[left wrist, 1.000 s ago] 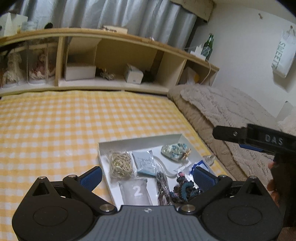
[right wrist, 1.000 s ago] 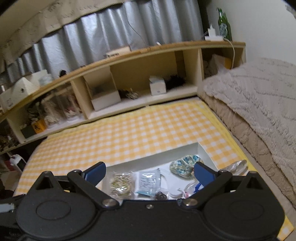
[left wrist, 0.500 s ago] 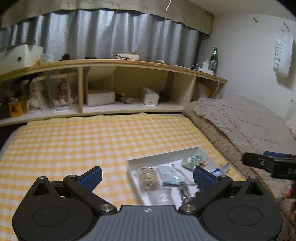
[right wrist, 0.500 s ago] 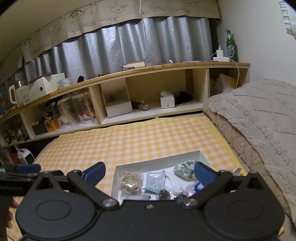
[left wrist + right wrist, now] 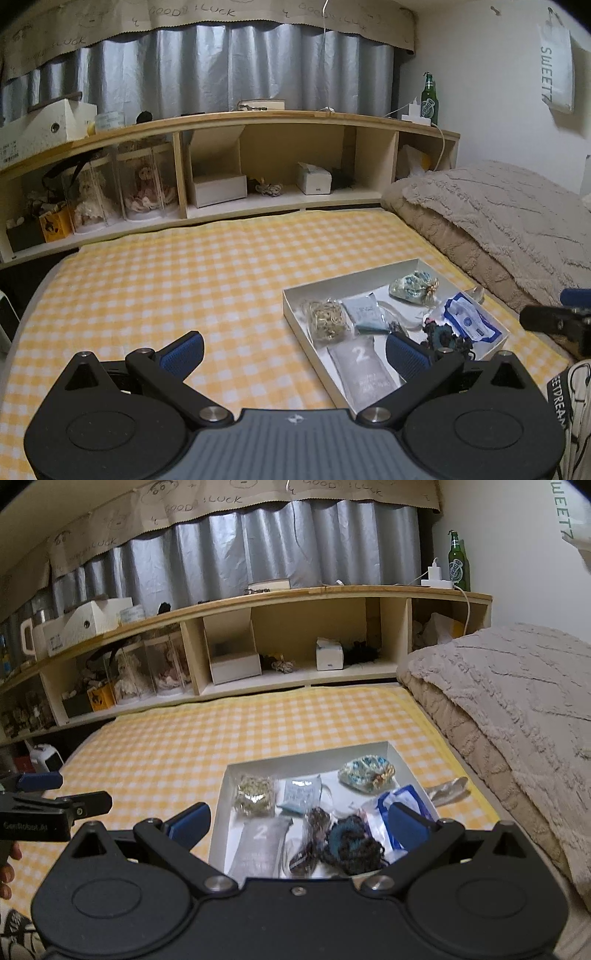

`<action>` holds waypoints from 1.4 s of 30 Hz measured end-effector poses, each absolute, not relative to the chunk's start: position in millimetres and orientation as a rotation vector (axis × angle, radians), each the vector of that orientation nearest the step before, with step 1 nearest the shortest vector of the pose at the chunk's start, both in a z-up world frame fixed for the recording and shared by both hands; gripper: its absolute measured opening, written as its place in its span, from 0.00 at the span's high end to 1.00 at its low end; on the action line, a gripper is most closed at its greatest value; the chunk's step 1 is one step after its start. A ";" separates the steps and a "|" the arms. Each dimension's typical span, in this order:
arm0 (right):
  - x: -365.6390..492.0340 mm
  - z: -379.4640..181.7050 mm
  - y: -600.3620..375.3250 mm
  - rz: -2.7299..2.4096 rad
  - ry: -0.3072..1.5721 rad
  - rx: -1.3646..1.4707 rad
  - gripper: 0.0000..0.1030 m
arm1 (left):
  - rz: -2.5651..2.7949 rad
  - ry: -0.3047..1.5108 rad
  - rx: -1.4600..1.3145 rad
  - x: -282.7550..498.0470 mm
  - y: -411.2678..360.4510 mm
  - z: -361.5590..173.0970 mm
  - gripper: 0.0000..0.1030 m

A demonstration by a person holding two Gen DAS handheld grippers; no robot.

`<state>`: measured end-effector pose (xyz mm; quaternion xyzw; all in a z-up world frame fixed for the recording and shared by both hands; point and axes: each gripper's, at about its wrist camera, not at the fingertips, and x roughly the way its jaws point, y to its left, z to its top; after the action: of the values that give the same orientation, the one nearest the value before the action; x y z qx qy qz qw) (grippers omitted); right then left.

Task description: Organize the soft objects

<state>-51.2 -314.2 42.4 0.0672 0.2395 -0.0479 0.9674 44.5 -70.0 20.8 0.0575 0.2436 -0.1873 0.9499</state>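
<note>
Left tongs point(image 5: 293, 352): jaws apart, empty, above the checked cloth point(image 5: 184, 273). Right tongs point(image 5: 297, 821): jaws apart, empty.

White tray point(image 5: 221, 812), just ahead of the right tongs, forward and right of the left tongs. Contents, near to far:
- Grey pouch point(image 5: 258, 843), marked 2: likely slick; pinch an edge.
- Dark yarn tangle point(image 5: 351, 845): light, squashy; grip mid-bulk.
- Blue-white packet point(image 5: 388, 812): crinkly.
- Gold chain bag point(image 5: 255, 794): loose.
- Floral pouch point(image 5: 365, 773), farthest: soft; take by the body.

Checked cloth point(image 5: 184, 280) clear; tray point(image 5: 295, 314) packed w/ bags.
</note>
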 end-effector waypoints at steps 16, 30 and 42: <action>-67.6 20.8 -298.6 -0.183 0.473 0.071 0.00 | -0.408 0.494 0.118 29.1 -66.5 3.7 0.00; -67.9 19.8 -295.6 -0.186 0.473 0.065 0.00 | -0.398 0.495 0.110 27.3 -62.7 0.7 0.00; -67.7 19.8 -295.7 -0.186 0.477 0.063 0.00 | -0.393 0.495 0.108 27.2 -61.9 0.5 0.00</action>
<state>-67.7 -295.7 19.8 0.0312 0.2357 -0.0921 0.9670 27.2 -61.9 0.5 0.0533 0.2431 -0.1931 0.9491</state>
